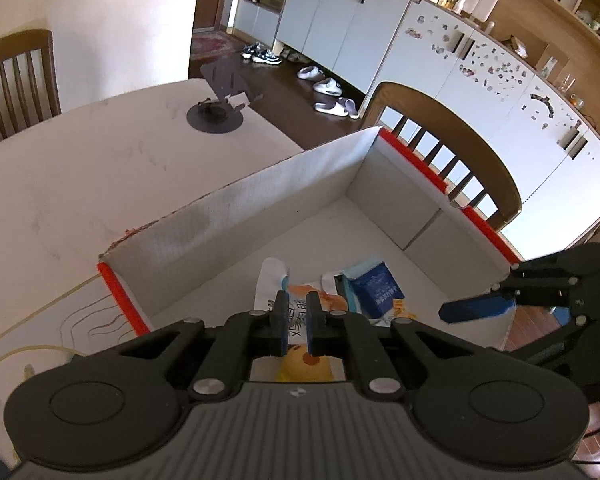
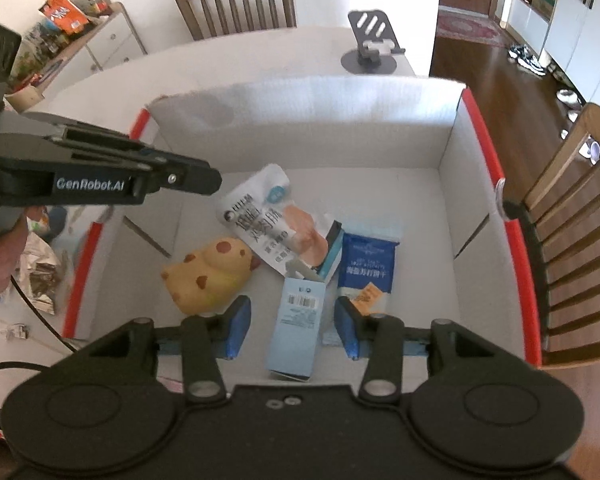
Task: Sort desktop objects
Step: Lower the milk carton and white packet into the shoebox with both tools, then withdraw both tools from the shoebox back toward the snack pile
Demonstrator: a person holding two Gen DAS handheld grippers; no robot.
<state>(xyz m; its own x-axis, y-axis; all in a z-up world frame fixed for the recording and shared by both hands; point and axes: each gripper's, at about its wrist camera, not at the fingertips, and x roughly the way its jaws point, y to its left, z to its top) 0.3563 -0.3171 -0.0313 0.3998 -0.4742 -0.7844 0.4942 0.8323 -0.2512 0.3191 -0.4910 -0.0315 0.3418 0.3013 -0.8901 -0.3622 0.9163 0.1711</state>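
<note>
Inside the box [image 2: 452, 148], toy [image 2: 210, 276], pouch [image 2: 276, 224], carton [image 2: 300, 328] and blue pack [image 2: 368, 268] are lodged; right gripper [image 2: 292, 324], spread wide, is best withdrawn straight up, left gripper [image 1: 298, 316], narrowed and empty, kept off the walls.

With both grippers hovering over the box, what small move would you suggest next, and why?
Probably lift the right gripper up and out of the cardboard box: its jaws stand wide open, holding nothing, and the light blue carton already lies inside beside the yellow plush toy. The left gripper looks empty too.
</note>
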